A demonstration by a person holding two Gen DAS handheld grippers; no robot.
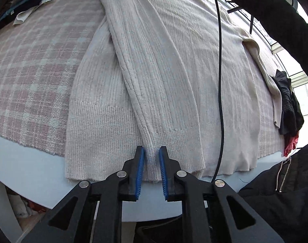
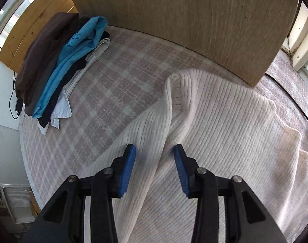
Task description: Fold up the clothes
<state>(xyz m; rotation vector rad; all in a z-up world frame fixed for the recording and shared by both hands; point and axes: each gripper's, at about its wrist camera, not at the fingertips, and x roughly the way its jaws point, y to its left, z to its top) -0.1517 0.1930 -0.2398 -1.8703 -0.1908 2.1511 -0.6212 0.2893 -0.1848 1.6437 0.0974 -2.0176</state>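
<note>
Left wrist: claw (image 1: 151, 151) straddles sleeve cuff (image 1: 150, 141) at hem.

no readable text, labels, brands or numbers anywhere

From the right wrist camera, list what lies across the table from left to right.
Stack of folded clothes in brown, blue and white → bare pink plaid tablecloth → ribbed cream sweater's collar fold → the ribbed cream sweater's flat body.
</note>
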